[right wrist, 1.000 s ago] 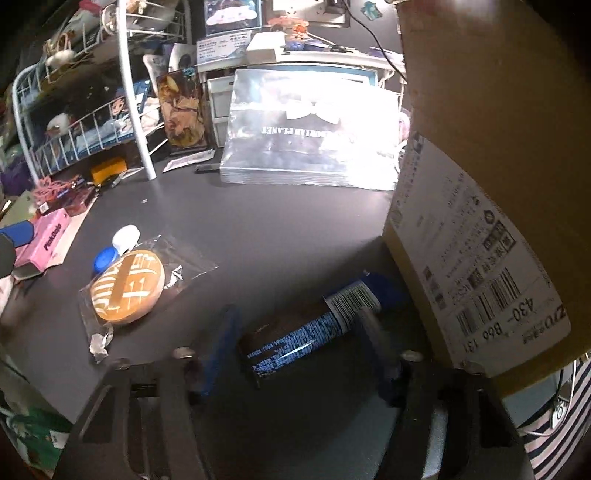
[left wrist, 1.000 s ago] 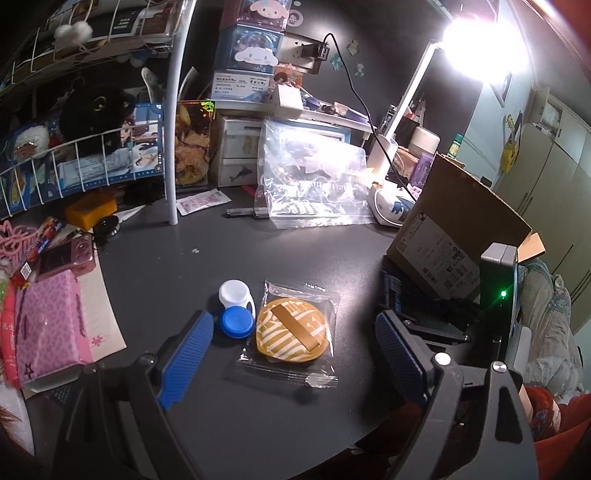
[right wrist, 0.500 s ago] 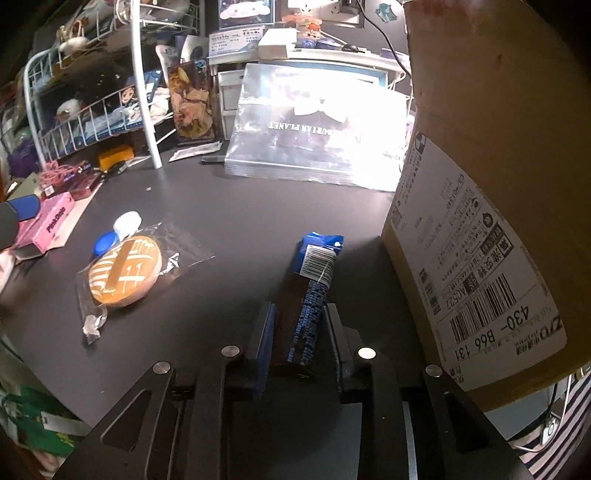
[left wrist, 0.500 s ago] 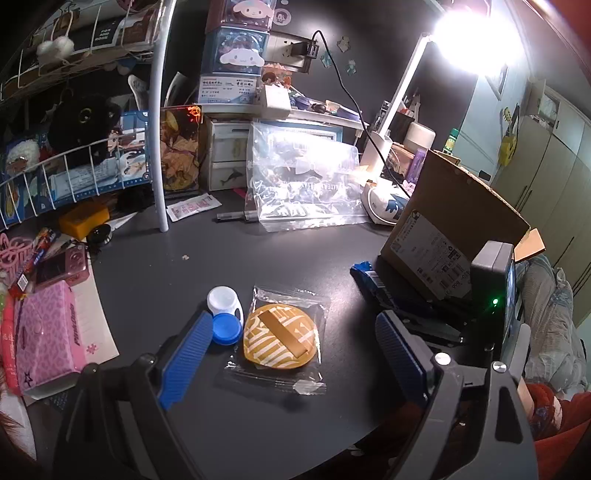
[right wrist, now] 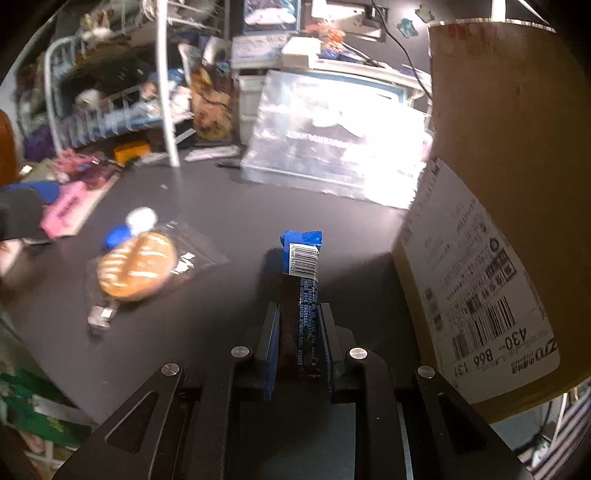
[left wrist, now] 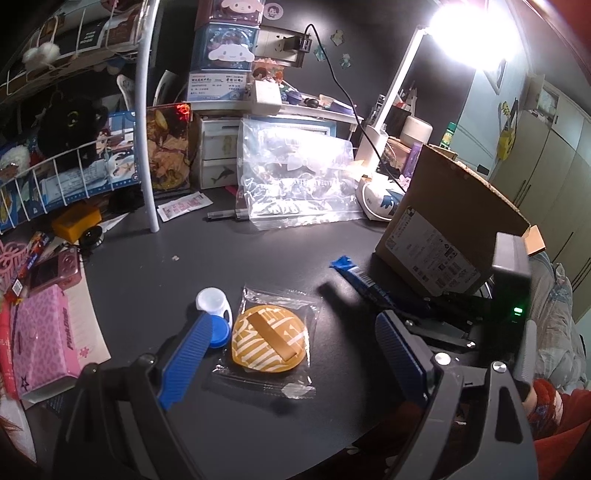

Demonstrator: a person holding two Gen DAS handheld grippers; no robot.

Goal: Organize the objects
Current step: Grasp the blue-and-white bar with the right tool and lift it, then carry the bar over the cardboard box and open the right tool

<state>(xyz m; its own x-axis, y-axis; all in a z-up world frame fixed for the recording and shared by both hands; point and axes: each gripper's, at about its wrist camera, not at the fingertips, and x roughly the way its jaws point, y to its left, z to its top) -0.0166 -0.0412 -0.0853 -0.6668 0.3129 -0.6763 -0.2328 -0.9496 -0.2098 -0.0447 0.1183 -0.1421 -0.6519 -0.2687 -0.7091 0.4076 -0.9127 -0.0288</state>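
Near end of snack bar (right wrist: 300,295) hidden between pads of right gripper (right wrist: 298,347). Cardboard box (right wrist: 509,206) cut off by top and right edges. Wire rack (right wrist: 110,103) behind bar motion-blurred, contents unreadable. Bag print washed out by lamp glare (left wrist: 476,33). Contact lens case (left wrist: 214,314) partly covered by left gripper (left wrist: 291,332) fingertip.

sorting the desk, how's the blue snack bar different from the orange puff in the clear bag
The blue snack bar is long and narrow; the orange puff is round and flat. The bar's wrapper is opaque with a barcode; the puff's bag is see-through. The bar is clamped in the right claw, which has just been closing, while the puff lies free between the open left claw's fingers. Both are sealed packets.
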